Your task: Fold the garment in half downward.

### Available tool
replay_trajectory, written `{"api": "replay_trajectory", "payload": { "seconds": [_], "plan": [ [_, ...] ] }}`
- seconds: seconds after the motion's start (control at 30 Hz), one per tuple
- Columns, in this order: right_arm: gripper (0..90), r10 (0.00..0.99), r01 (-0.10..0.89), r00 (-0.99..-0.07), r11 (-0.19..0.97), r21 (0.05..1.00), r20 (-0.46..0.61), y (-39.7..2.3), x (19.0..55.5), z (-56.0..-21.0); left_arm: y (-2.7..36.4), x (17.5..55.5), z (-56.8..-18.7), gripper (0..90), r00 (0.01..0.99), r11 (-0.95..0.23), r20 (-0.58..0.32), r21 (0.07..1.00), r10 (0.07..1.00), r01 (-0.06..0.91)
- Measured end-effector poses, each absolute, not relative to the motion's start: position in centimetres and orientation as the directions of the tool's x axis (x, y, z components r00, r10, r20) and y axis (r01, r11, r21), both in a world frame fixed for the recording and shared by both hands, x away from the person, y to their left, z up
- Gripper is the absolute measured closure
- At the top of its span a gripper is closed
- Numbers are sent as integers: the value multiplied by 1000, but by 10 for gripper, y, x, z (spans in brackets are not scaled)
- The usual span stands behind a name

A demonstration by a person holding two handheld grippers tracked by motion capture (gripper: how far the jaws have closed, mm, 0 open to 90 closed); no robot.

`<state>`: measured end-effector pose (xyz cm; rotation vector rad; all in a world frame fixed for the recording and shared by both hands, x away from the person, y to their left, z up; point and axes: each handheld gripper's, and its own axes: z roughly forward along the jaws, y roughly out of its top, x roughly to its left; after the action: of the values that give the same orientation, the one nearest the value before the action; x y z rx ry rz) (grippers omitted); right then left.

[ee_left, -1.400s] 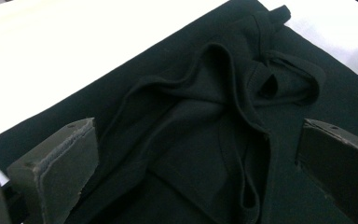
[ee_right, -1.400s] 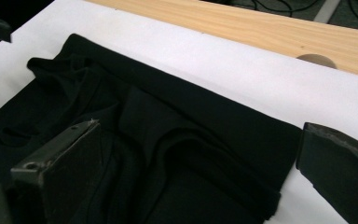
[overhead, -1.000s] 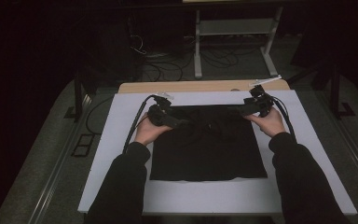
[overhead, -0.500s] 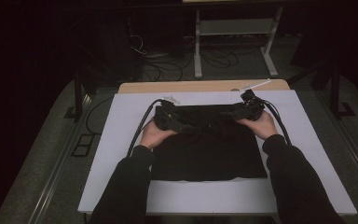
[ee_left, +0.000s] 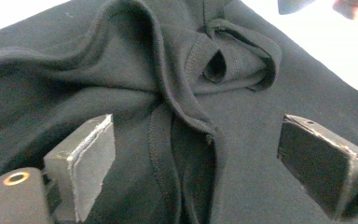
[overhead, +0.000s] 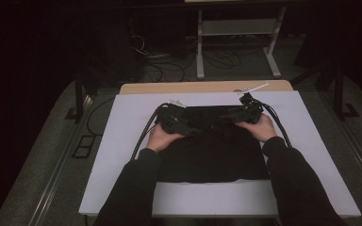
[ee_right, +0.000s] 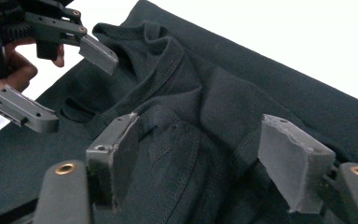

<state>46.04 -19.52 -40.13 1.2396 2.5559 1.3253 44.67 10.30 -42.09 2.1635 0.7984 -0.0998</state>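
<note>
I am gathering the black garment [overhead: 212, 150] at its 12 o'clock edge, left gripper [ee_left: 196, 163] and right gripper [ee_right: 200, 158] both unclenched, jaws just closing around bunched cloth; next, pinch firmly.

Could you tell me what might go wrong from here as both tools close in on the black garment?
The left tool has just been closing with a bunched seam fold of the black garment between its open jaws; it may pinch several layers. The right tool, also closing over rumpled cloth, may catch only a thin ridge and slip. Uneven grips could skew the garment on the white board.
</note>
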Motion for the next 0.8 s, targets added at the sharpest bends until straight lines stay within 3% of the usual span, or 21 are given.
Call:
{"api": "replay_trajectory", "payload": {
  "seconds": [0.23, 0.37, 0.6, 0.8],
  "plan": [
    [357, 644, 646, -695, 364, 671, 320, -190, 460, -407, 97, 446, -427, 209, 802, -481, -344, 661, 488, 576],
    [377, 643, 648, -696, 370, 665, 320, -187, 461, -411, 96, 446, -428, 351, 816, -487, -337, 673, 469, 557],
    [493, 651, 651, -689, 364, 666, 318, -182, 463, -415, 95, 446, -430, 506, 814, -483, -345, 672, 467, 561],
    [579, 658, 655, -685, 368, 660, 313, -176, 465, -418, 94, 447, -434, 577, 814, -502, -342, 655, 470, 565]
  ]
}}
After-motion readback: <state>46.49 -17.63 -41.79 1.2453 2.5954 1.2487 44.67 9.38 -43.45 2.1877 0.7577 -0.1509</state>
